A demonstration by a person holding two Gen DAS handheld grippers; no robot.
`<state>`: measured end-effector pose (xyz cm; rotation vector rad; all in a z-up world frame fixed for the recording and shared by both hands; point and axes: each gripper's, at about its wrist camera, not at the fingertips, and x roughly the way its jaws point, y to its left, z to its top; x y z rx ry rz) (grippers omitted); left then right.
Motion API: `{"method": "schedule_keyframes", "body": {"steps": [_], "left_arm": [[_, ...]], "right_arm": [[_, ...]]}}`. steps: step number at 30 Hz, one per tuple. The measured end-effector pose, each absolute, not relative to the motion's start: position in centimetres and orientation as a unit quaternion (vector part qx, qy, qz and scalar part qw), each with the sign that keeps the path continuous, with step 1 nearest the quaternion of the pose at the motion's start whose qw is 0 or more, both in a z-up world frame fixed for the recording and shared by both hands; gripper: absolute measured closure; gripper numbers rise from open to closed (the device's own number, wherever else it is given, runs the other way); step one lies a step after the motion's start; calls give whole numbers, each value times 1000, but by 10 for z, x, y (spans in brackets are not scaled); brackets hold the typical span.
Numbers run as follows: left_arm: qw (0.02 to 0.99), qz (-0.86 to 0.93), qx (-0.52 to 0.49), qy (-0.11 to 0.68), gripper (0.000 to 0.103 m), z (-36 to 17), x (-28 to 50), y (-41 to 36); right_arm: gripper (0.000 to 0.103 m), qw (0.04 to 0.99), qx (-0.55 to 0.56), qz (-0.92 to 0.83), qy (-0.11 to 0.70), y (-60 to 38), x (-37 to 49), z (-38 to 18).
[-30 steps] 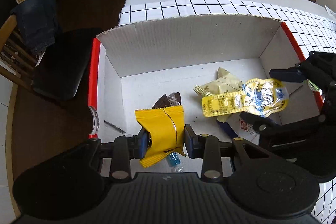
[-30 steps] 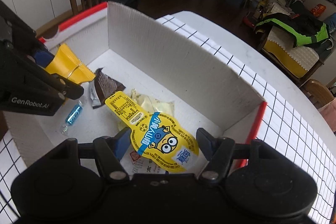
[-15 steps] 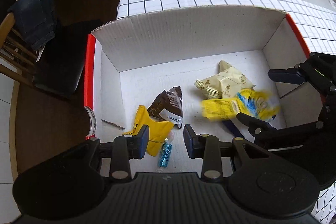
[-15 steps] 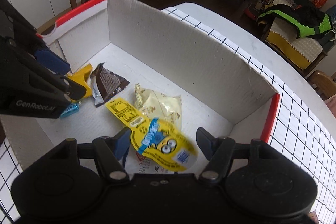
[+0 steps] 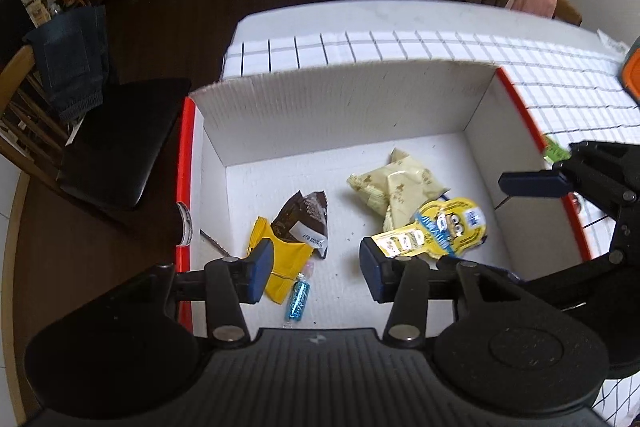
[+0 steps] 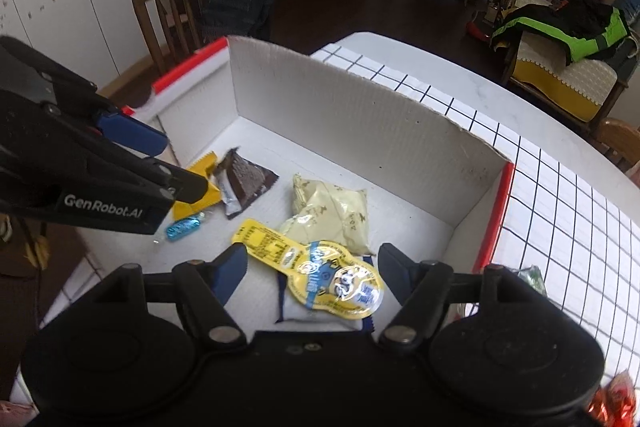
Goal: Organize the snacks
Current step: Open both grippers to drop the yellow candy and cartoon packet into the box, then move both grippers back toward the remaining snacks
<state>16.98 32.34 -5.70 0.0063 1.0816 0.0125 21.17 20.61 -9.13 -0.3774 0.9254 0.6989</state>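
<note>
A white cardboard box (image 5: 344, 115) with red edges holds the snacks. On its floor lie a yellow packet (image 5: 280, 267), a brown wrapper (image 5: 306, 217), a small blue candy (image 5: 297, 301), a cream packet (image 5: 400, 183) and a yellow minion pouch (image 5: 440, 229). My left gripper (image 5: 316, 269) is open and empty above the box's near edge. My right gripper (image 6: 312, 273) is open and empty above the minion pouch (image 6: 320, 273), which lies on a white packet (image 6: 320, 315). The yellow packet (image 6: 196, 187), brown wrapper (image 6: 244, 183), blue candy (image 6: 182, 229) and cream packet (image 6: 332, 215) show in the right wrist view.
The box (image 6: 360, 119) stands on a white grid tablecloth (image 6: 560, 211). A green wrapper (image 6: 530, 277) and a red one (image 6: 612, 399) lie outside the box at right. Wooden chairs (image 5: 48, 131) stand beside the table.
My left gripper let go of the yellow packet and my right gripper let go of the minion pouch; both dropped into the box. Both grippers opened and rose.
</note>
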Motion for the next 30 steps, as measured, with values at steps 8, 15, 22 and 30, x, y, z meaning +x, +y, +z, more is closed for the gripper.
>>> {"method": "schedule_keyframes", "body": {"steps": [8,15,22,30], "left_arm": [[878,-5,-4,478,50,-36,147,314],[894,-11,-2,448,37,-22,131,290],[905,-18,-3,425,29,-13,124,254],[913,-42,0,406,21,-10,118,195]], "right_arm": [[25,835,-123,339,415,179,190,-63],[19,847,-90,343,396,144,177,-44],[15,855,-67,342,385,97,167,-36],[4,863,-45,331,380,34,166,-35]]}}
